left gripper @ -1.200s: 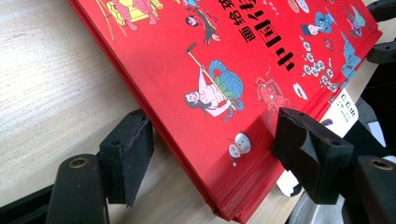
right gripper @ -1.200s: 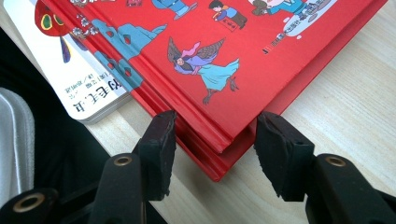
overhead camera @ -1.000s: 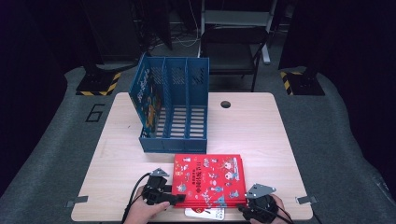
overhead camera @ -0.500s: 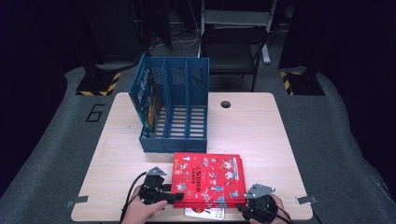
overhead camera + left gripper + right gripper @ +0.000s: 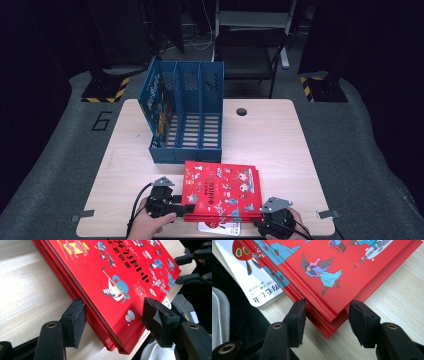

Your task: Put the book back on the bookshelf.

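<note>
A stack of red picture books (image 5: 222,187) lies flat at the table's near edge, on top of a white book (image 5: 220,228). My left gripper (image 5: 187,207) is at the stack's near left corner. Its jaws have just been closing, and in the left gripper view the pads (image 5: 75,320) meet both edges of that red corner (image 5: 120,272). My right gripper (image 5: 260,222) stands at the near right corner. There the pads (image 5: 297,315) rest against both sides of the red stack (image 5: 332,267), with the white book (image 5: 254,280) jutting out beside it.
A blue three-slot file rack (image 5: 185,120) stands at the back left of the wooden table (image 5: 270,140), its open side facing the books. A cable hole (image 5: 242,111) sits near the far edge. A chair (image 5: 250,50) stands behind the table.
My left gripper has shifted slightly at the stack's near left corner. The red stack, the rack and my right gripper stay where they were.
</note>
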`<control>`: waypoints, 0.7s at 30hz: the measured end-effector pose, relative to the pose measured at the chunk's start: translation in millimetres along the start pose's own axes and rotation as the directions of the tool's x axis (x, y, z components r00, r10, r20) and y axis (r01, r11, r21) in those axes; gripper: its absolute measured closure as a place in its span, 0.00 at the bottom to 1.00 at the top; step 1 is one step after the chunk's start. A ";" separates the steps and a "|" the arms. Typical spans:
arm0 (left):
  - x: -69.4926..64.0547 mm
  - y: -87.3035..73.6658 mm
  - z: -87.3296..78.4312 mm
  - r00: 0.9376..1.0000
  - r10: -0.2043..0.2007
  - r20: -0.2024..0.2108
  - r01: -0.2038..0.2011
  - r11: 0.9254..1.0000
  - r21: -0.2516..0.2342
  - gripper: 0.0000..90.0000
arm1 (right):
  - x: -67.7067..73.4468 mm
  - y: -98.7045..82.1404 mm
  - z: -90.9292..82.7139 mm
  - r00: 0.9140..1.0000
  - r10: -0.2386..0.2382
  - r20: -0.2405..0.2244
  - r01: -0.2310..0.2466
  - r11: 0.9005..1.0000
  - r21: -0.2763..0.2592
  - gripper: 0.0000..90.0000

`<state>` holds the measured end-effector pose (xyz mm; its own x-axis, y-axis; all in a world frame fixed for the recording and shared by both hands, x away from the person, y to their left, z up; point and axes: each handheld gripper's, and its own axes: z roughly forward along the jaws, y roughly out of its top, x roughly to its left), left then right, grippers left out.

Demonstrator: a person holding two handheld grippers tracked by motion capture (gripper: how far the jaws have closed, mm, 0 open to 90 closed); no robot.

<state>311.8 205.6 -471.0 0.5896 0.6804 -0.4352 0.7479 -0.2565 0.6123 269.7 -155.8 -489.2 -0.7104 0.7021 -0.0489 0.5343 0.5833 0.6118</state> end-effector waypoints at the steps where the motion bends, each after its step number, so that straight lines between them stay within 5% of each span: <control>1: 0.0 0.0 0.0 1.000 0.000 0.000 0.000 1.000 0.000 0.43 | 0.0 0.0 0.0 1.000 0.000 0.000 0.000 1.000 0.000 0.53; 11: -0.6 2.4 -6.0 1.000 -0.008 -0.006 0.008 1.000 -0.030 0.46 | 4.8 2.7 2.4 1.000 -0.010 0.007 0.010 1.000 0.007 0.53; 21: -4.6 4.8 -2.0 1.000 -0.006 -0.008 0.006 1.000 -0.024 0.46 | -4.4 1.2 0.8 0.998 0.045 -0.038 -0.044 0.999 0.011 0.53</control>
<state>312.1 202.6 -464.7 0.5823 0.6878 -0.4335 0.7440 -0.2358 0.6252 273.9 -157.9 -488.9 -0.7027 0.7115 0.0087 0.5702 0.5557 0.6051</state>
